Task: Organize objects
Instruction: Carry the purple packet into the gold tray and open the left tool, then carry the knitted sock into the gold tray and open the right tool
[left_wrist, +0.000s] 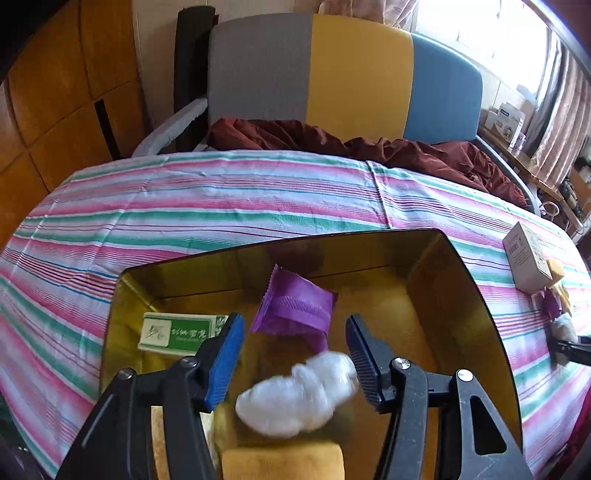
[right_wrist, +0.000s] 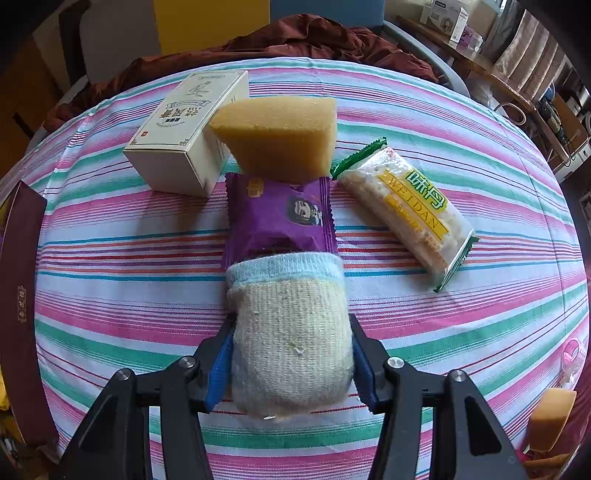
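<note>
Soft knitted sock (right_wrist: 291, 339) squashes easily between the right gripper (right_wrist: 291, 354) fingers, clamped mid-body; left gripper (left_wrist: 295, 354) stands open above the box (left_wrist: 461, 266).

"WEIDAN" is printed in yellow-banded letters on the clear snack packet (right_wrist: 406, 214), beside two large green Chinese characters. Chinese characters are also seen on the white box (right_wrist: 184, 136), the green box (left_wrist: 177, 332) and the dark red box edge (right_wrist: 18, 295), but they cannot be read clearly.
</note>
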